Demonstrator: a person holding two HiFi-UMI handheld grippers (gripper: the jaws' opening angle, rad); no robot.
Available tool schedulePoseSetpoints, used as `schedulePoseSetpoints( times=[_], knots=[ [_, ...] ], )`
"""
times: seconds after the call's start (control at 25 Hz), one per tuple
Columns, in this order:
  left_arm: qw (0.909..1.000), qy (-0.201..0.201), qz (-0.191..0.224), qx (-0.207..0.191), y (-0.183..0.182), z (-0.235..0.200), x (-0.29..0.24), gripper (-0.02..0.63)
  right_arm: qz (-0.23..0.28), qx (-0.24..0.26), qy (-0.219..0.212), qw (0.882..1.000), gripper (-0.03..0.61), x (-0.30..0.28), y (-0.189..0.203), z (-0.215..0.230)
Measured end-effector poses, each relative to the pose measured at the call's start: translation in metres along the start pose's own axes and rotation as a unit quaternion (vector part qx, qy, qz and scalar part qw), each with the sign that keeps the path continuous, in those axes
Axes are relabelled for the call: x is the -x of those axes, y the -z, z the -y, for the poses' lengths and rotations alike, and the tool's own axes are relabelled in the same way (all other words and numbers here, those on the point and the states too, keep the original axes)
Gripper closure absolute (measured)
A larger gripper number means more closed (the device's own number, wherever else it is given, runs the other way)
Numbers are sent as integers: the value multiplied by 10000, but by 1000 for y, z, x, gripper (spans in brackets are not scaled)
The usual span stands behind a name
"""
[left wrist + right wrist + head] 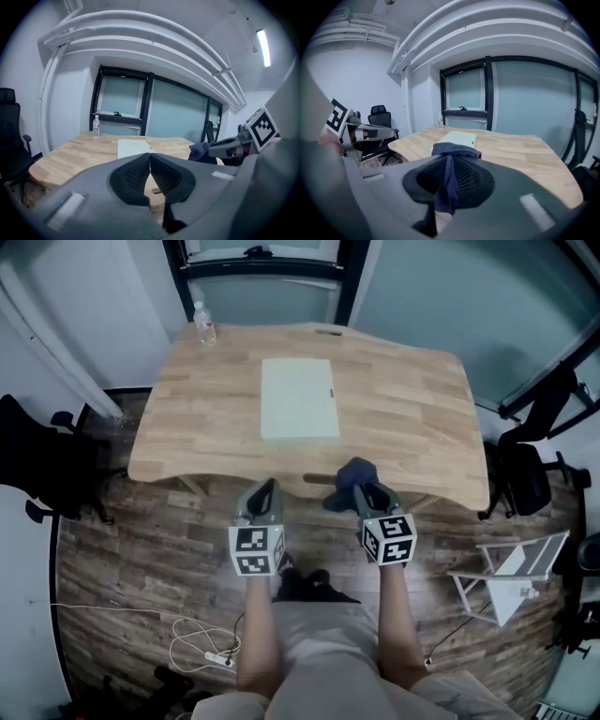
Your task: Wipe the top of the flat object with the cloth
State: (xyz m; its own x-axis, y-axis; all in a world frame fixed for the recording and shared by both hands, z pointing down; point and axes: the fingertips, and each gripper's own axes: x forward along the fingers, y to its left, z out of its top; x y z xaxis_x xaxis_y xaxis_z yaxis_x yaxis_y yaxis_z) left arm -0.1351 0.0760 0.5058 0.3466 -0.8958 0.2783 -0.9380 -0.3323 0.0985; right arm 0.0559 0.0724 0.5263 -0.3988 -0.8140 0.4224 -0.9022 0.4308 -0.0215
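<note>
A pale green flat board (299,398) lies in the middle of the wooden table (403,418); it also shows as the board (131,147) and the board (459,138) in the gripper views. My right gripper (368,491) is shut on a dark blue cloth (349,480) at the table's near edge; the cloth (451,168) is pinched between its jaws and bunches over the tips. My left gripper (266,493) is shut on nothing, just short of the near edge. The cloth (201,151) shows at the right of the left gripper view.
A clear water bottle (204,324) stands at the table's far left corner. Black office chairs stand at the left (42,460) and right (530,470) of the table. A white folding rack (511,573) and cables (202,648) are on the floor.
</note>
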Motion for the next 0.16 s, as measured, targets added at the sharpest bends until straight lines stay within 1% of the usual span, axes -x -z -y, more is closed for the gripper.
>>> schedulePoseSetpoints(
  times=[0.16],
  knots=[
    [9999,31,36,-95,18,16,7,604,417,54,186,9989,532,9,-2,10]
  ],
)
